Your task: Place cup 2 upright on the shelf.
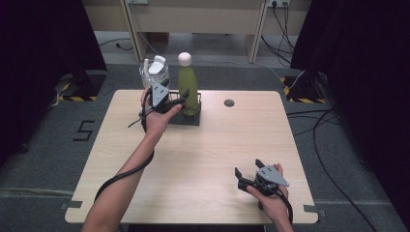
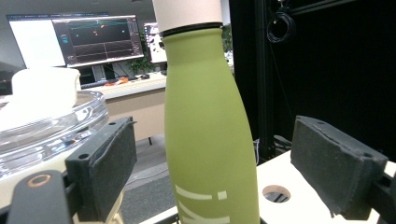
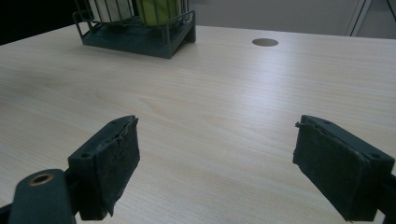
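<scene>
Your left gripper (image 1: 180, 102) has its fingers apart w/ the green bottle (image 2: 208, 135) between them, pads not touching. The bottle stands upright in the wire rack (image 3: 140, 35) at the surface's (image 1: 203, 159) far side; a glass jar (image 1: 154, 72) crowds it on the left. The rack hides the bottle's base. Right gripper (image 3: 215, 158): fingers apart, nothing between.

Green bottle's (image 2: 205, 121) cap cut off at the left gripper view's top edge
</scene>
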A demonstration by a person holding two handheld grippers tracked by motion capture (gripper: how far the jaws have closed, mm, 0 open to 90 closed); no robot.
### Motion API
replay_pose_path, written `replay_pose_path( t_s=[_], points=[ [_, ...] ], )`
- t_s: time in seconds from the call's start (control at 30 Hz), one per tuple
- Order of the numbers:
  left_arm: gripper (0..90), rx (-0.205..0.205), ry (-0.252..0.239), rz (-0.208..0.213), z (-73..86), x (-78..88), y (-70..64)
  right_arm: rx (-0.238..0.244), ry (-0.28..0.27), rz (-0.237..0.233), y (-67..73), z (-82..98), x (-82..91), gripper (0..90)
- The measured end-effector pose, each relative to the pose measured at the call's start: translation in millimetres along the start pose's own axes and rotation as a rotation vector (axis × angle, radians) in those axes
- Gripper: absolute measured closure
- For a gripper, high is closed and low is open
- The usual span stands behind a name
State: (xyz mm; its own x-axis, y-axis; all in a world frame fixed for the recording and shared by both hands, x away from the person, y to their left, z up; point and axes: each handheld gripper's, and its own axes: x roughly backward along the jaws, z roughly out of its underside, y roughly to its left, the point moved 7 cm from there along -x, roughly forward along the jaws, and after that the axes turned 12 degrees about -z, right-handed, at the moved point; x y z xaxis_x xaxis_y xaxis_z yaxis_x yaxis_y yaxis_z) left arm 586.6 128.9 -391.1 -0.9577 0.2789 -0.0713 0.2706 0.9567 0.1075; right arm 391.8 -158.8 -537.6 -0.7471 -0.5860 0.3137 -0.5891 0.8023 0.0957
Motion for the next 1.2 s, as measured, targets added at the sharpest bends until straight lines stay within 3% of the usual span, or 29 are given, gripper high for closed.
replay_pose_path(
  t_s=[0.33,0.43,0.6,1.2],
  points=[
    [14.0,-0.040,0.008,-0.009,5.0,20.8,13.7,-0.002,-0.002,0.003,-0.4,-0.2,0.5,14.2],
    [14.0,-0.035,0.013,-0.004,7.0,26.9,16.2,-0.003,0.000,0.003,0.3,-0.2,0.4,14.2],
    [14.0,-0.064,0.023,0.012,12.8,37.8,18.2,0.000,-0.003,0.006,-0.1,-0.7,1.2,14.2],
    [14.0,-0.025,0.038,-0.004,29.1,80.2,44.0,0.004,-0.003,0.007,0.6,-1.3,1.0,14.2]
  ],
)
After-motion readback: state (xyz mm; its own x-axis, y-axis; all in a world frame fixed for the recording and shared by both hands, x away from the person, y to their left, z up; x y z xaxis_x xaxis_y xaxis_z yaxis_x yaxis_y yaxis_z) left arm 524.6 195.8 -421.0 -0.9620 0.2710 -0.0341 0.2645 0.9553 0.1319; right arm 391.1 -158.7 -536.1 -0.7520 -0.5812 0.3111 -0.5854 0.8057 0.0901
